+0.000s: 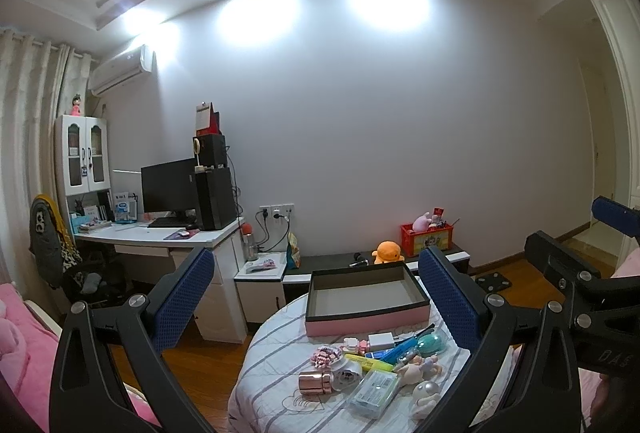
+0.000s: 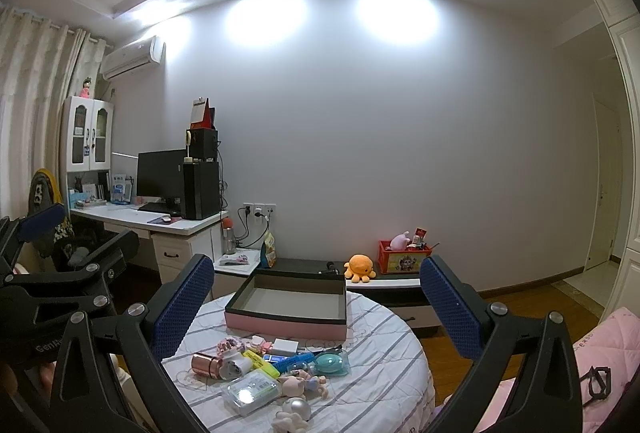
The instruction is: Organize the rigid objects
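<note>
A round table with a striped cloth (image 1: 272, 361) (image 2: 384, 385) holds an empty pink box with a dark rim (image 1: 366, 297) (image 2: 288, 303). In front of the box lies a pile of small objects: a rose-gold cylinder (image 1: 316, 381) (image 2: 206, 364), a yellow highlighter (image 1: 368, 361) (image 2: 260, 359), a clear plastic case (image 1: 374, 391) (image 2: 250, 391), a teal egg-shaped case (image 1: 430, 343) (image 2: 331, 363), a white charger (image 1: 380, 341) (image 2: 285, 345) and small figurines (image 1: 424, 393) (image 2: 294, 413). My left gripper (image 1: 316, 297) and right gripper (image 2: 316, 305) are both open and empty, held above the table's near edge.
A white desk (image 1: 160, 237) with a monitor and a computer tower stands at the left. A low dark shelf (image 1: 344, 261) along the wall holds an orange plush (image 1: 387, 252) and a red crate (image 1: 426, 237). Pink bedding (image 2: 608, 349) lies at the sides.
</note>
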Tool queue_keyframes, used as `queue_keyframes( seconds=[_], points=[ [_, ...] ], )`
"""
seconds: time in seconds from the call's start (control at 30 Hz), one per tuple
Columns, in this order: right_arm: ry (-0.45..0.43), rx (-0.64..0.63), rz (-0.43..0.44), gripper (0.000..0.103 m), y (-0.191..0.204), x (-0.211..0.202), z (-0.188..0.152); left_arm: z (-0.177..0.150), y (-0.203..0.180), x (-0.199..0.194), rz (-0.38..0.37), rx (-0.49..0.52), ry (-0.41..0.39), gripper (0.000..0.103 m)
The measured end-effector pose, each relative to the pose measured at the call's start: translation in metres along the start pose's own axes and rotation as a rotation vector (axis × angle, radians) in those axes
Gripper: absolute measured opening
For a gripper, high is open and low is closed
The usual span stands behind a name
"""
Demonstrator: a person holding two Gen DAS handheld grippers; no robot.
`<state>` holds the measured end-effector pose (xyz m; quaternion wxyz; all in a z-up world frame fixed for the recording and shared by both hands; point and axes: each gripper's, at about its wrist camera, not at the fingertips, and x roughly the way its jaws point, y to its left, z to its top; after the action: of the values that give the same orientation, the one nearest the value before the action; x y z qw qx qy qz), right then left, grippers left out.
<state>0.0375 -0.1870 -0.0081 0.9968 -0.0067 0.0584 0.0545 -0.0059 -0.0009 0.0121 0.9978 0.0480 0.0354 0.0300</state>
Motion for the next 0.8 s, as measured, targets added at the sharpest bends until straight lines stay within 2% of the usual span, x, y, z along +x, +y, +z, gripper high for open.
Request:
queue_keyframes(
  seconds=[0.8],
  points=[
    [0.007, 0.001, 0.001, 0.103, 0.0015, -0.0014, -0.0058, -0.0037, 0.0005, 0.0021, 0.001, 0.012, 0.008, 0.103]
  ],
)
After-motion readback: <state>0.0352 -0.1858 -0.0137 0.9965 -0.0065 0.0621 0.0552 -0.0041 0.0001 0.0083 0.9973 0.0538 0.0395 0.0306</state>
